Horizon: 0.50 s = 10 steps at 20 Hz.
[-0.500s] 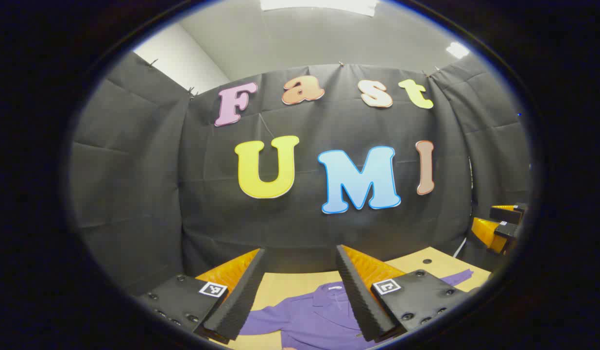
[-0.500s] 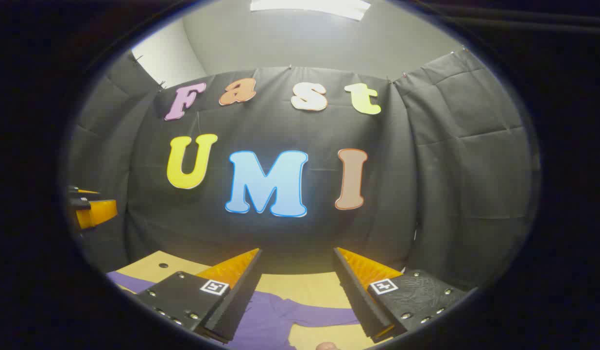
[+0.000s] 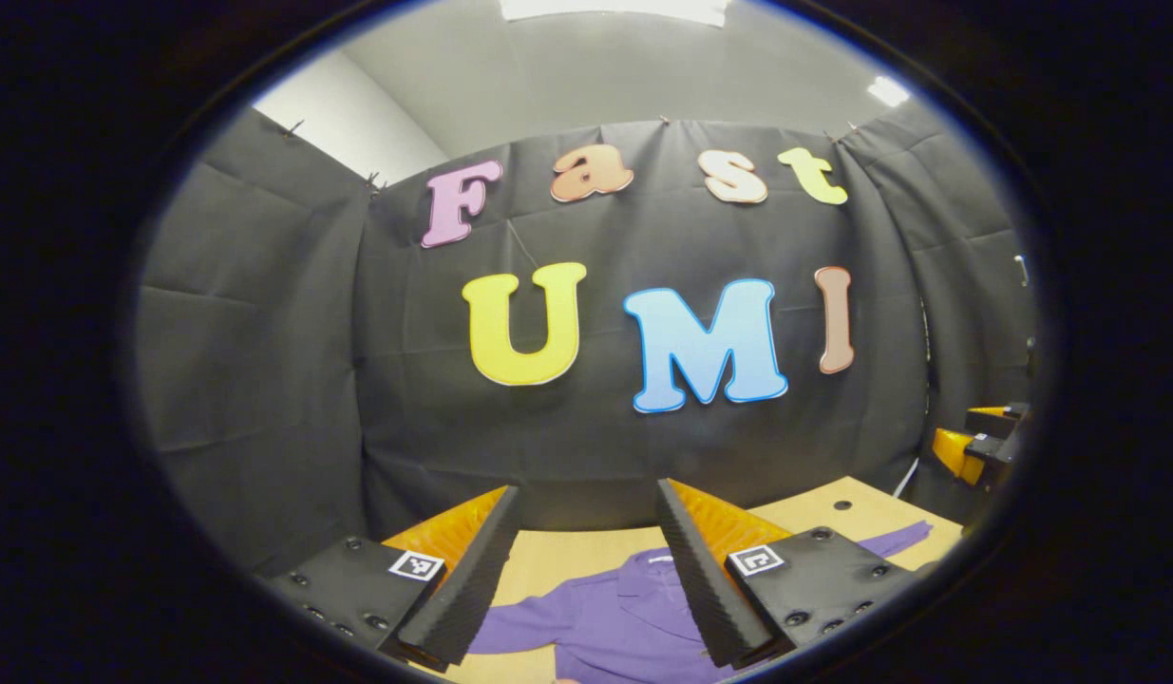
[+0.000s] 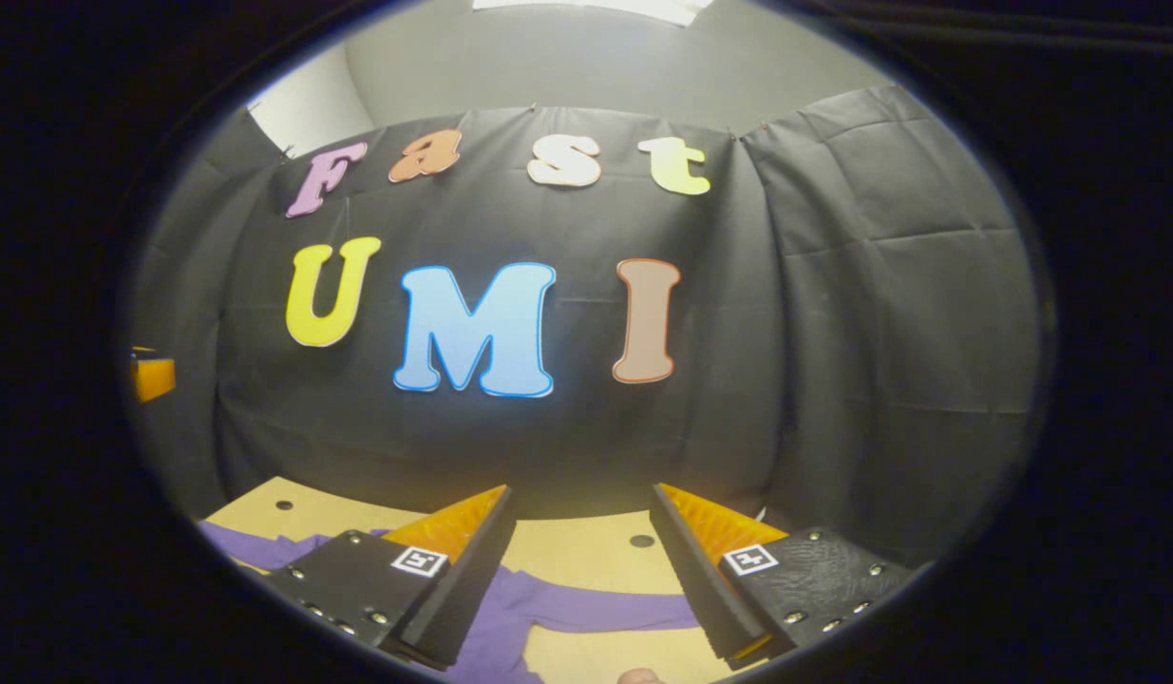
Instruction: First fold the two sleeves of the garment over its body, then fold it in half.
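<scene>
1. Left tool [image 3: 586, 518] gapes wide with nothing in it; right tool [image 4: 579, 518] likewise.
2. Purple garment [image 3: 605, 622] lies flat on the desk [image 3: 814, 508], hem cut off below.
3. One sleeve [image 4: 605, 613] stretches sideways, partly hidden by the fingers.
4. Booth wall [image 3: 263, 380] behind.

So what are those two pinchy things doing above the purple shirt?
A person is holding a gripper in each hand above a purple shirt that lies flat on a wooden table, sleeves spread out to the sides. The left gripper and the right gripper are both open and hold nothing. Neither touches the shirt, so no sleeve has been folded over yet. The job of folding it has not really begun.
</scene>
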{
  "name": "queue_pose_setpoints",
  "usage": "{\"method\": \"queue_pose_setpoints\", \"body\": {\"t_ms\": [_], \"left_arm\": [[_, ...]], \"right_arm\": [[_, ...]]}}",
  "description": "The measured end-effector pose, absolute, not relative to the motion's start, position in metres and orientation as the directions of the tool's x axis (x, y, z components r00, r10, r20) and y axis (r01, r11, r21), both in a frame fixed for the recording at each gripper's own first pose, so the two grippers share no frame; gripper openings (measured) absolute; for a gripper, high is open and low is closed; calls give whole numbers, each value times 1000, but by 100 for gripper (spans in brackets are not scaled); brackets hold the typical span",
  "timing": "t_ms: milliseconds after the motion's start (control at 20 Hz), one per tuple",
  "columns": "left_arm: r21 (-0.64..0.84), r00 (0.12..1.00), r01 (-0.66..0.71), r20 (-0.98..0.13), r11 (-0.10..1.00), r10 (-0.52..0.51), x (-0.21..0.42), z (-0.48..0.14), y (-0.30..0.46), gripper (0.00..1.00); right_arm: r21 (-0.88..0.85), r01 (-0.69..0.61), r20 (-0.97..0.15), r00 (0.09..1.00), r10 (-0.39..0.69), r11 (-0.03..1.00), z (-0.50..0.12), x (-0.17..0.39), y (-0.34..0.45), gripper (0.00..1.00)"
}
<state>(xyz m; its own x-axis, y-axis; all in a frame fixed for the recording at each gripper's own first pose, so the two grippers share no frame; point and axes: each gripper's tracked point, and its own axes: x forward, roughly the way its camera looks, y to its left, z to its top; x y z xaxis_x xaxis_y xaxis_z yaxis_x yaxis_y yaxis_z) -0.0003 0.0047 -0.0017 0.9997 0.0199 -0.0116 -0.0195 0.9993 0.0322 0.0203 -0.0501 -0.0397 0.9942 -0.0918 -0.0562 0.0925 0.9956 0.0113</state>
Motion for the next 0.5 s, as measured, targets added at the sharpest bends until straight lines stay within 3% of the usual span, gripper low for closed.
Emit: {"method": "queue_pose_setpoints", "body": {"t_ms": [250, 500], "left_arm": [[63, 999, -38, -5, 997, 38, 0, 2, 8, 93], [83, 997, -68, -21, 994, 70, -5, -1, 13, 93]], "right_arm": [[10, 162, -106, 981, -160, 987, -74, 43, -93, 90], [16, 231, -259, 941, -219, 973, -161, 64, -141, 90]]}}
